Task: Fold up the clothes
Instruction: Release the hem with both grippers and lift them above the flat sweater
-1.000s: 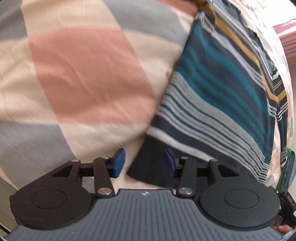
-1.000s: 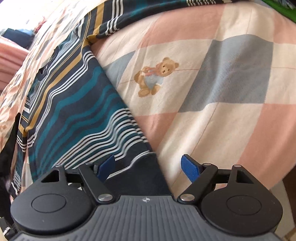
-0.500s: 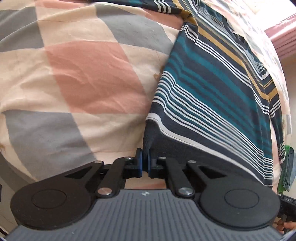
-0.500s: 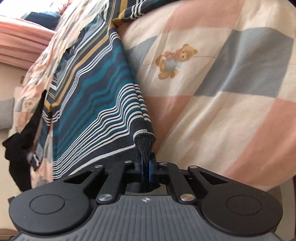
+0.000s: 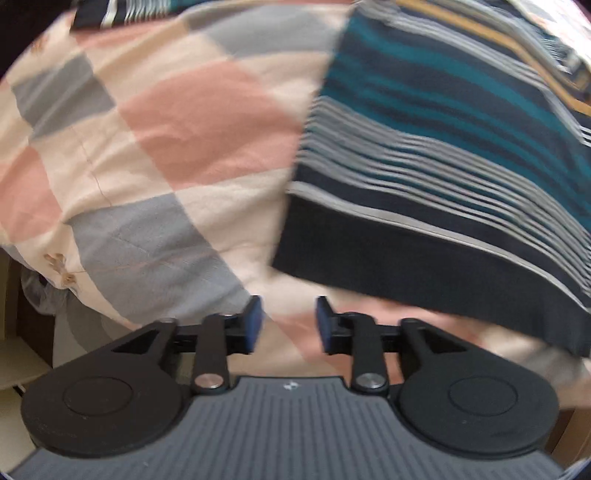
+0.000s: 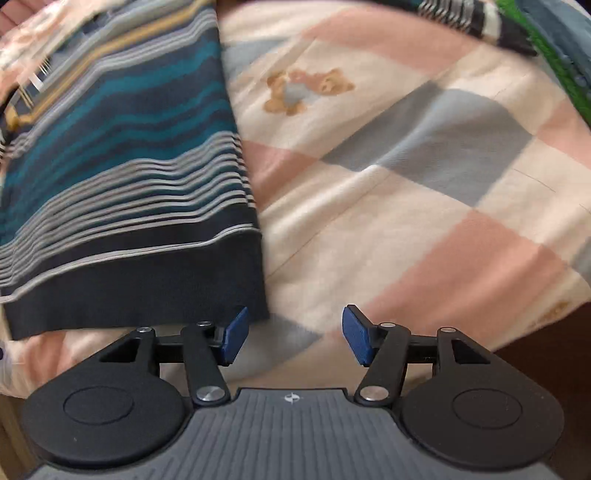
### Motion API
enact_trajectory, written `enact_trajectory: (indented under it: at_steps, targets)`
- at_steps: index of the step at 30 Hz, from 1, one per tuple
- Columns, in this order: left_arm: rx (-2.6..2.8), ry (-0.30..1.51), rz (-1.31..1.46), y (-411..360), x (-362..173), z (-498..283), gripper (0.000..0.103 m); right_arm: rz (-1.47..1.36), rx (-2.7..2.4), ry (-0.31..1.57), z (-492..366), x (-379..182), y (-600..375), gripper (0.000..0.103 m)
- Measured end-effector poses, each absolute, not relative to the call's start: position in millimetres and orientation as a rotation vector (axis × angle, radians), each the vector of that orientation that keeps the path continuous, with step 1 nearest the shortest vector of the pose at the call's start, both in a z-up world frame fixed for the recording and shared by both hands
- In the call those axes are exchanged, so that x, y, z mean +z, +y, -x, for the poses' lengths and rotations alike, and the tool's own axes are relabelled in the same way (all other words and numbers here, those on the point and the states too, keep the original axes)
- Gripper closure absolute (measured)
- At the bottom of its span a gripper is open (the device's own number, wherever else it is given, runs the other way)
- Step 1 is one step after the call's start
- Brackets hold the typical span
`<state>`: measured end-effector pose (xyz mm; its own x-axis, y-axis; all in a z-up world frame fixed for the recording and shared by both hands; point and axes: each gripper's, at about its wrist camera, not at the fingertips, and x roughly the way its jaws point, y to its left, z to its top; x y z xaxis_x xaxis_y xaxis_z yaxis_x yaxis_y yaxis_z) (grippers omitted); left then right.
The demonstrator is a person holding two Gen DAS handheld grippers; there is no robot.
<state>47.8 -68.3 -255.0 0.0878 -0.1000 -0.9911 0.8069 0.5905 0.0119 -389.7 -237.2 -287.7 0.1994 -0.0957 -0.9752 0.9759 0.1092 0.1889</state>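
Observation:
A navy garment (image 5: pixel 461 147) with teal, white and mustard stripes lies flat on the checked bedspread (image 5: pixel 177 122). Its plain navy hem faces me in both views. In the left wrist view my left gripper (image 5: pixel 287 325) stands open just below the hem's left corner, nothing between its blue pads. In the right wrist view the same garment (image 6: pixel 122 166) fills the left half, and my right gripper (image 6: pixel 293 339) is open beside the hem's right corner; its left pad (image 6: pixel 234 338) sits right at the cloth edge. Both views are motion-blurred.
The bedspread (image 6: pixel 424 155) has pink, cream and grey squares and a teddy-bear print (image 6: pixel 306 90). A striped sleeve (image 6: pixel 476 18) and something green (image 6: pixel 554 62) lie at the far right. The bed edge drops off near both grippers, with a floor area (image 5: pixel 22 350) lower left.
Half a second ago both grippers were shut on the hem's corners, holding it lifted. Now both have opened, the hem lies flat on the bed, and the grippers have drawn back.

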Motion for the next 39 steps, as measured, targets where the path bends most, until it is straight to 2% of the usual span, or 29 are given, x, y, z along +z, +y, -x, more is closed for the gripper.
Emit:
enact_trajectory:
  at_steps: [4,6,9,14,18,39]
  targets:
    - [-0.876,1.258,-0.680,-84.1,-205.3,-2.5,0.056,-1.149,-0.992,0.908,374.2,-238.5,-230.6,0.021]
    - [-0.923,1.204,-0.689,-91.9,-183.4,18.8,0.046,-1.100,-0.978,0.876,363.8,-215.7,-223.9,0.009]
    - [-0.972,1.123,-0.701,-99.9,-152.9,45.7,0.040,-1.030,-0.962,0.833,349.0,-185.1,-209.6,0.005]
    - [-0.985,1.035,-0.751,-104.9,-120.6,74.7,0.038,-0.980,-0.963,0.829,332.7,-147.8,-195.9,0.003]
    - [-1.007,1.019,-0.747,-99.9,-110.0,80.8,0.031,-0.977,-0.952,0.814,330.5,-135.6,-186.4,0.002]
    - [-1.049,0.975,-0.722,-62.8,-87.0,83.8,0.026,-0.816,-0.900,0.899,311.1,-126.9,-143.8,0.002]
